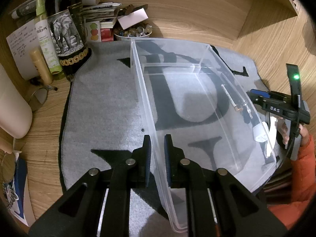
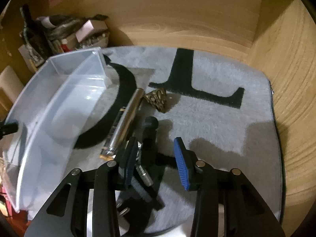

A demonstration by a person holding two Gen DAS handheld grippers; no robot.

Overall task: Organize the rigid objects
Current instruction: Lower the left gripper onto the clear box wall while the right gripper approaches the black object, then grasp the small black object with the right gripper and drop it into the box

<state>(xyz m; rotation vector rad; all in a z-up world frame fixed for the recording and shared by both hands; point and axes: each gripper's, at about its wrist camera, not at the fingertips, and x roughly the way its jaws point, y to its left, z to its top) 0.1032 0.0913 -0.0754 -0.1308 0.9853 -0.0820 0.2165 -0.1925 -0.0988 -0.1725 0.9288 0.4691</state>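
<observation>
Left wrist view: left gripper (image 1: 157, 148) fingers clamped on bin (image 1: 197, 75) wall, steadying it on mat (image 1: 102, 102). Bin looks empty. Right gripper (image 2: 156, 154) fingers spread wide over metal tube (image 2: 126, 118), bolts (image 2: 145, 175), beside bin. Sorting barely begun; all pieces left.

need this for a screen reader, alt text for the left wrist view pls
The left gripper is closed on the near wall of a clear plastic bin sitting on a gray mat. The right gripper reaches in by the bin's far side; bottles and clutter line the wooden desk behind.
</observation>
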